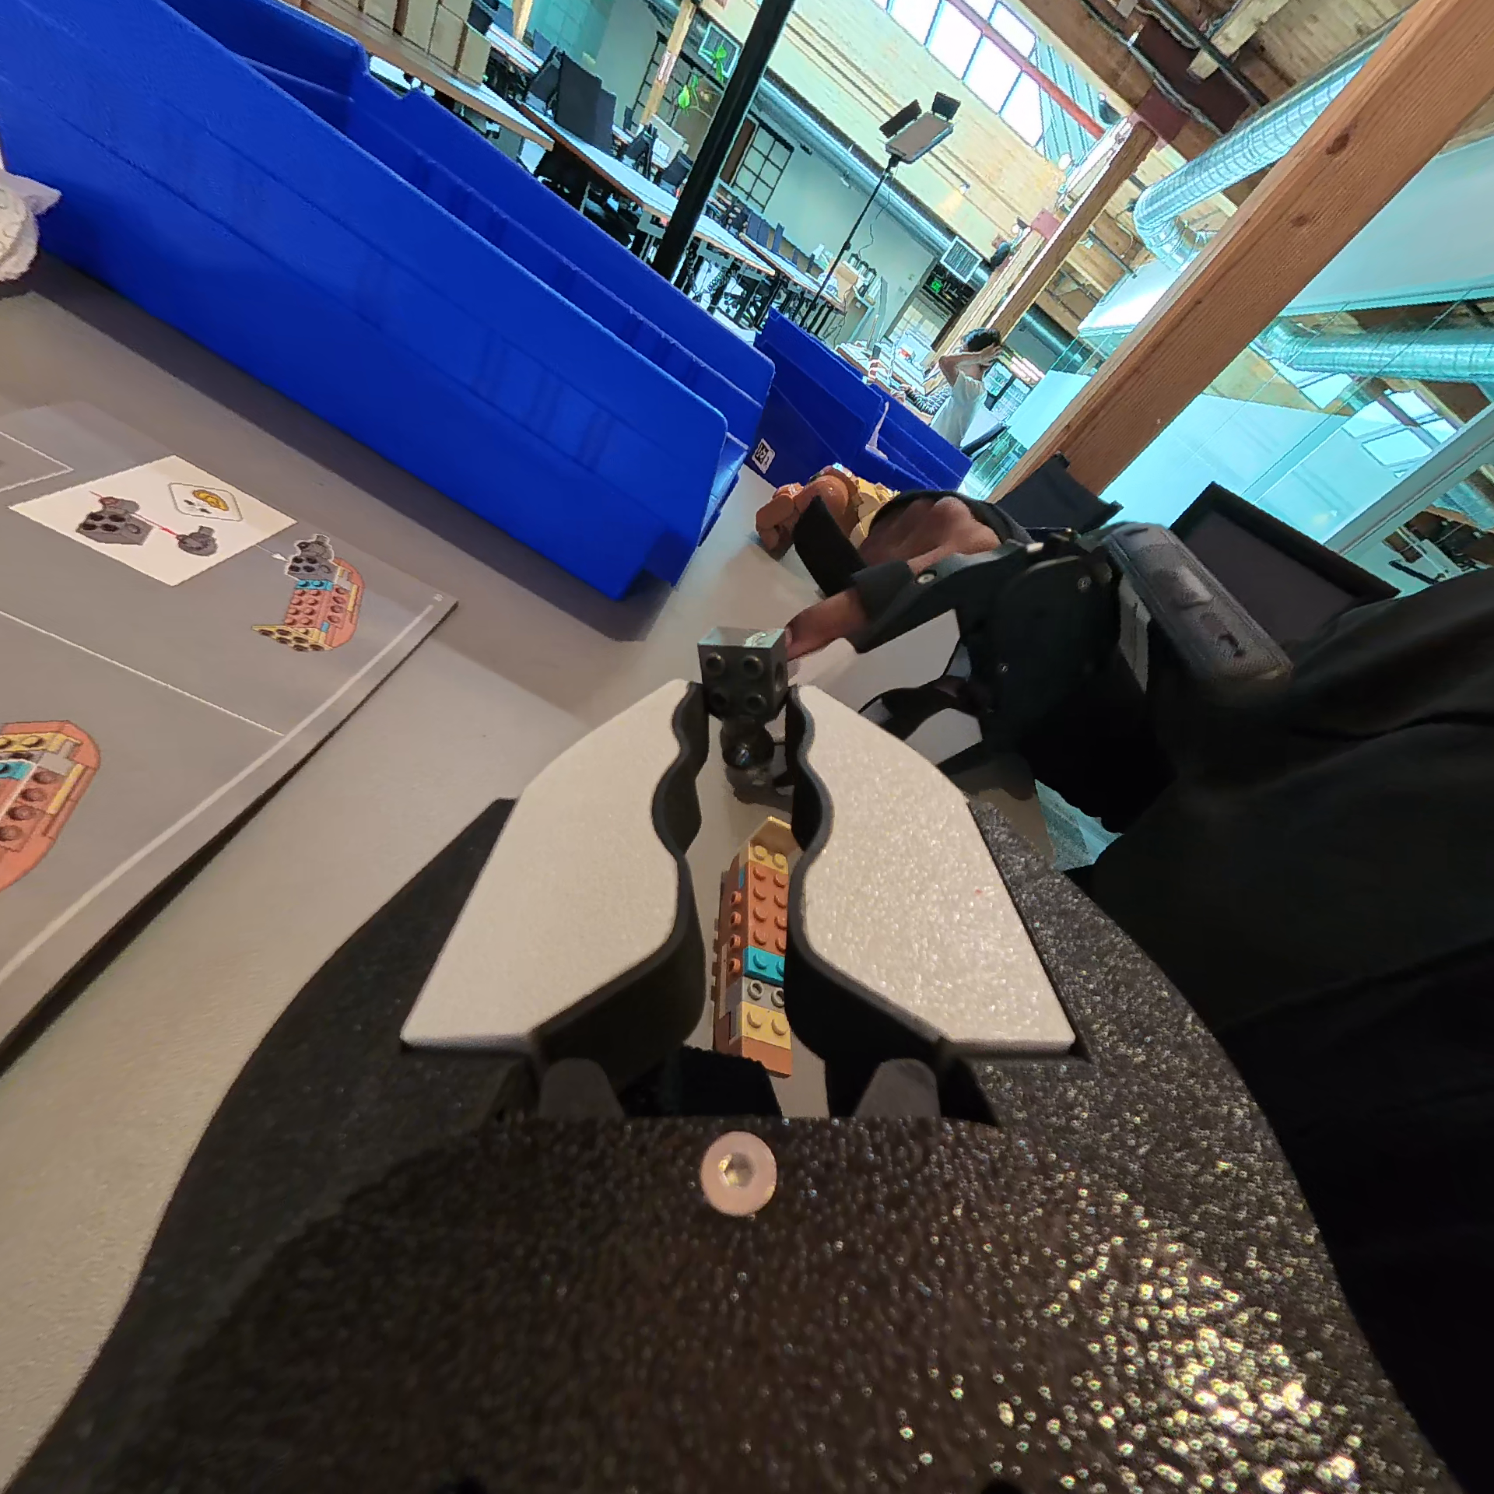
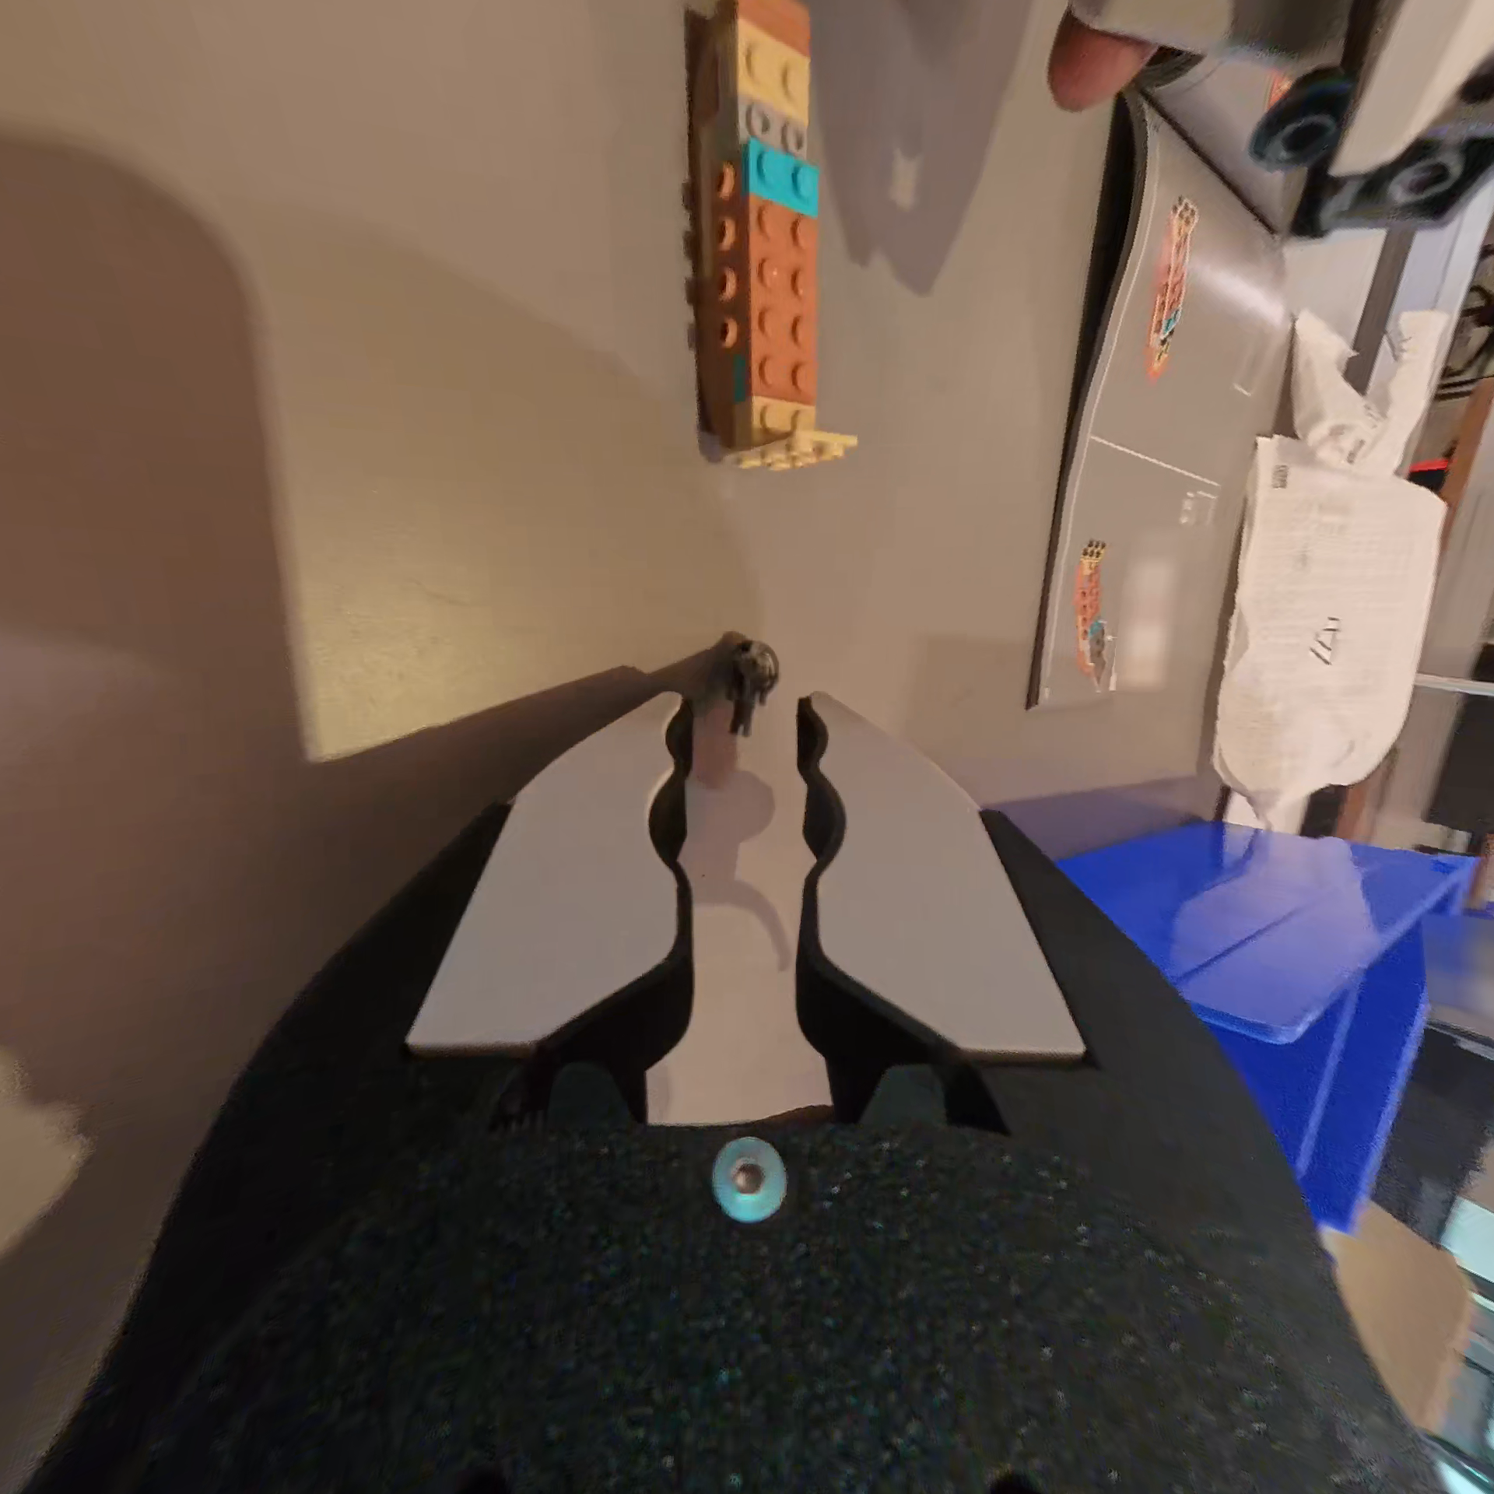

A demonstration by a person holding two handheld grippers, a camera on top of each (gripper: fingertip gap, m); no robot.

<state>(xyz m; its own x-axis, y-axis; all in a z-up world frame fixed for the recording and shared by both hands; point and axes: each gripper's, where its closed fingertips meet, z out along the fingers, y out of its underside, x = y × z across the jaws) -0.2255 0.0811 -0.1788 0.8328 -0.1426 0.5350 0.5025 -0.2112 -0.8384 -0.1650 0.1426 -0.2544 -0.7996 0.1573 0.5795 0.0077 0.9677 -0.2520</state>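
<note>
While the left wrist view is looking along its own fingers, the left gripper [image 1: 742, 705] is clamping a dark grey studded cube brick [image 1: 742, 671] at its tips, both pads pressing on the cube's lower sides, the jaws standing only a little apart. Just below the cube, between the fingers, a small dark round piece [image 1: 748, 764] is lying on the grey table [image 1: 501, 647]. Nearer the camera, at 6 o'clock from that piece, a long brick assembly [image 1: 758, 946] of orange, tan, teal and grey is lying flat on the table. At 3 o'clock from the cube, a hand [image 1: 913, 558] strapped into black gear is reaching in, its fingertip touching the cube's far corner. An instruction sheet [image 1: 202, 614] is lying at 9 o'clock, with blue bins [image 1: 388, 267] standing at 11 o'clock. As the right wrist view is showing it, the right gripper [image 2: 742, 711] is standing narrowly open with nothing pressed between its pads; the small dark round piece [image 2: 748, 675] is sitting just ahead of the tips, nearer the left finger, blurred. The brick assembly [image 2: 764, 242] is lying at 12 o'clock, well apart. The instruction sheet [image 2: 1172, 404] is lying at 2 o'clock, crumpled white paper [image 2: 1334, 582] beside it, and a blue bin [image 2: 1293, 954] is standing at 4 o'clock.
</note>
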